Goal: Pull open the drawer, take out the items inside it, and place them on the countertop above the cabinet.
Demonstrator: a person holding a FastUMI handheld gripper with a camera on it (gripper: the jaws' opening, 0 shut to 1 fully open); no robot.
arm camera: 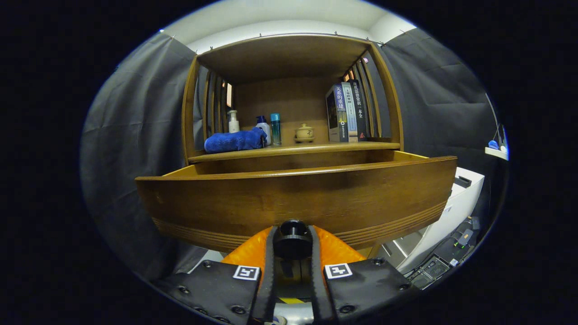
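Here the hand-held gripper (292, 243) pinches the knob (292, 238) of the pulled-out drawer (298, 198), contents hidden.

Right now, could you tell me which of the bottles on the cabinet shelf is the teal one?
The teal bottle is the slim one nearest the small ceramic jar. The pump bottle and the blue-capped bottle are white. The gripper is shut on the drawer knob.
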